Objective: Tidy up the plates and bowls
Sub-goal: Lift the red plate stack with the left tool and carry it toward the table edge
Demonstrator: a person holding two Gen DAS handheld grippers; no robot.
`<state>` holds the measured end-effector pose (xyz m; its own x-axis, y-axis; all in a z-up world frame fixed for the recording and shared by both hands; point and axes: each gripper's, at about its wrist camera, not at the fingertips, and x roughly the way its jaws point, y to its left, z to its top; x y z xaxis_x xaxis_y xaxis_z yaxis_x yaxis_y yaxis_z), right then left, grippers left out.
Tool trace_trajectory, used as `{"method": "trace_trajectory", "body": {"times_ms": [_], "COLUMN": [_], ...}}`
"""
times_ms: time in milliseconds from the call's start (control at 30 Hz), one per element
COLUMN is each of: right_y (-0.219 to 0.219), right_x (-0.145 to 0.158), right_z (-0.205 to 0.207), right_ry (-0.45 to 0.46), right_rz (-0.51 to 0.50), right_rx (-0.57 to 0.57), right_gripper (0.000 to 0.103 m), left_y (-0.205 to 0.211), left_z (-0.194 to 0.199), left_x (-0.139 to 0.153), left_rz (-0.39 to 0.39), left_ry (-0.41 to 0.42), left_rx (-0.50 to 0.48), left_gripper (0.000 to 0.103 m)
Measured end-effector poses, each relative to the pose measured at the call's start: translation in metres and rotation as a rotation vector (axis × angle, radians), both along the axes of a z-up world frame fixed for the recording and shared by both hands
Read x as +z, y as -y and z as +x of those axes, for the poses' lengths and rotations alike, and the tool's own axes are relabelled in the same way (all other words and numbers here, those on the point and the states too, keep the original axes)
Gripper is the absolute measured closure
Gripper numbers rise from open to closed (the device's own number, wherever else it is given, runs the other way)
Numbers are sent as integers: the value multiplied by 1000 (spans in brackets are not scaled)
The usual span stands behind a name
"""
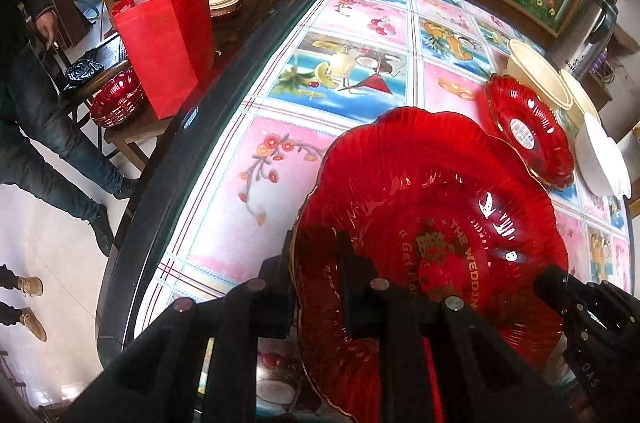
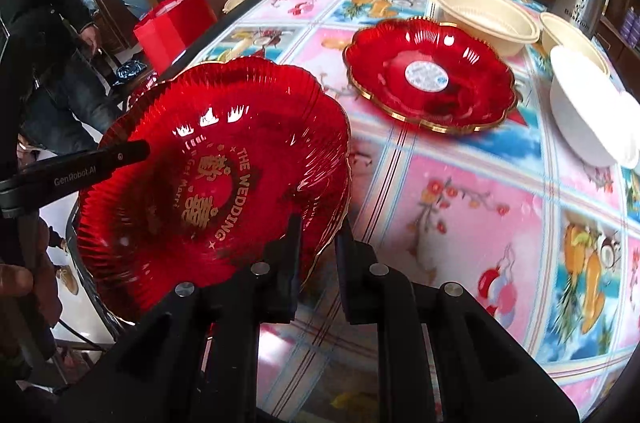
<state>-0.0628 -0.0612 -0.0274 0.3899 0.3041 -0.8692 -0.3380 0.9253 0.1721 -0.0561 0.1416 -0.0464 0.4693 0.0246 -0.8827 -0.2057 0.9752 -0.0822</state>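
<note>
Red is everywhere on the near left, where a big red plate point(image 2: 212, 179) with gold wedding lettering is lifted at a tilt over the edge of the tabletop point(image 2: 460, 207). The left hand-held gripper point(image 1: 314, 243) is clamped on its left rim, one finger inside the dish and one outside, while the right hand-held gripper point(image 2: 318, 227) is pinched tight on the opposite rim, so the two carry it between them. Ribbed rims peek from under its far edge in the right wrist view; that could be more plates nested below, though it cannot be told for sure.

Moving right, a smaller red plate point(image 2: 430, 75) with a gold edge and a white sticker in its middle lies flat on the tabletop, on its own and well apart from the carried one. Further right comes a wide cream bowl point(image 2: 486, 17), then a smaller cream bowl point(image 2: 572, 35), then a white bowl point(image 2: 584, 107) tipped on its side at the far right.

By the look of it the sorting is at an early-to-middle stage: one plate is in the air, the small plate waits unstacked, and the three bowls stand loose, none nested in another.
</note>
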Motion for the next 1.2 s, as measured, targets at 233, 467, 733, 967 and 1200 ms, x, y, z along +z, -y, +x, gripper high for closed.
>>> {"method": "trace_trajectory", "body": {"times_ms": [233,467,733,967,1200], "right_y": [-2,-3,5,15,21], "right_x": [-3,-1,2,10,15], "right_z": [-2,-1,1,4,6], "right_ry": [5,12,-2,5,16], "right_rz": [-6,-5,6,7,2], "right_rx": [8,6,-12,-30,-38], "right_gripper": [87,82,79,71,63], "left_y": [0,-1,-1,-2,0], "left_z": [-5,-5,-1,1,2], "left_x": [-3,4,18,31,39], "left_rz": [13,34,57,65,63], "left_ry": [24,62,76,94,97], "left_rx": [-7,4,12,25,30], "left_gripper": [84,32,22,22,22]}}
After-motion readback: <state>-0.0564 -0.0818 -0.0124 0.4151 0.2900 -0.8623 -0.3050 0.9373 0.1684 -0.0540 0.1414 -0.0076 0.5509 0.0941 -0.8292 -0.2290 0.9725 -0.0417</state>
